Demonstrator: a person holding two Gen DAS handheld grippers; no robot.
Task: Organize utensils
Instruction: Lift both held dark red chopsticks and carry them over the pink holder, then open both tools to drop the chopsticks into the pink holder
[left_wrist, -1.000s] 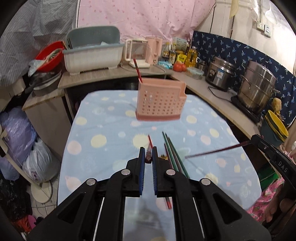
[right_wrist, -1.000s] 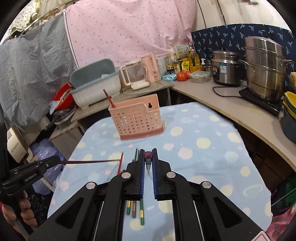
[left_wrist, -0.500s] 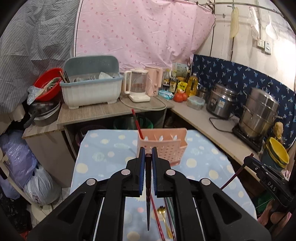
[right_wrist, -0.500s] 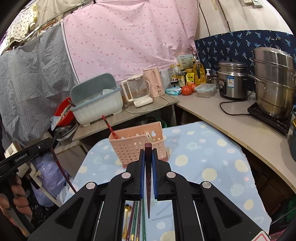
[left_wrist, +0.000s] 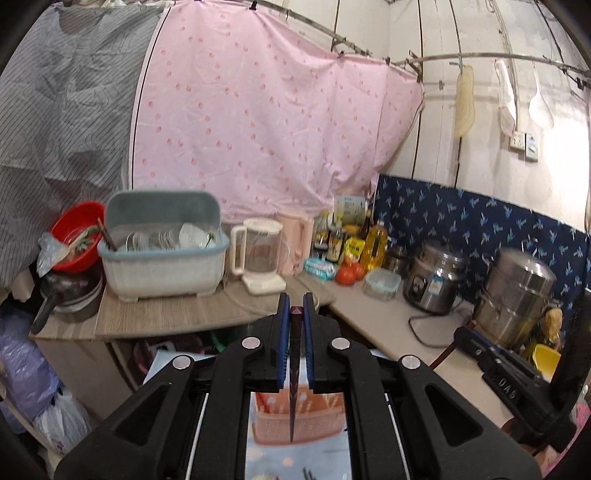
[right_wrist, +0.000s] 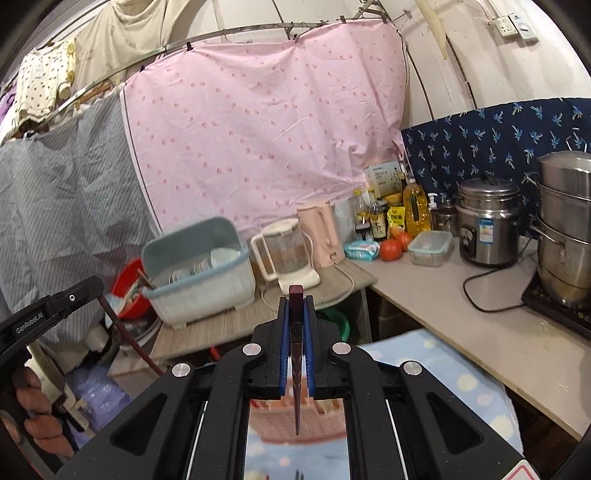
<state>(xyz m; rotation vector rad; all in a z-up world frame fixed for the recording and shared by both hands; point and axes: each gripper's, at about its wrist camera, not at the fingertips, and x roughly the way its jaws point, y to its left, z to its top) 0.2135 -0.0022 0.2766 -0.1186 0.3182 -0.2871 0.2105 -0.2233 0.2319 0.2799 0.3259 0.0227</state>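
Observation:
My left gripper (left_wrist: 294, 306) is shut on a dark red chopstick (left_wrist: 293, 391) that hangs tip down over the pink perforated utensil basket (left_wrist: 295, 421). My right gripper (right_wrist: 295, 308) is shut on another dark red chopstick (right_wrist: 296, 387), also tip down above the basket (right_wrist: 295, 417). The right gripper shows at the right of the left wrist view (left_wrist: 495, 365). The left gripper and its chopstick show at the left of the right wrist view (right_wrist: 51, 314). The basket stands on the blue dotted tablecloth (right_wrist: 461, 384). Most of the basket is hidden behind the grippers.
A dish rack (left_wrist: 162, 254), clear jug (left_wrist: 258, 254) and pink kettle (left_wrist: 295, 240) stand on the wooden shelf behind. Bottles, tomatoes (left_wrist: 349, 274) and steel pots (left_wrist: 513, 295) line the right counter (right_wrist: 461, 317). A red bowl (left_wrist: 77, 236) sits at the left.
Both grippers lifted their chopsticks off the table and tilted up. The chopsticks swung from lying forward to hanging tip down over the basket, which now sits low in both views.

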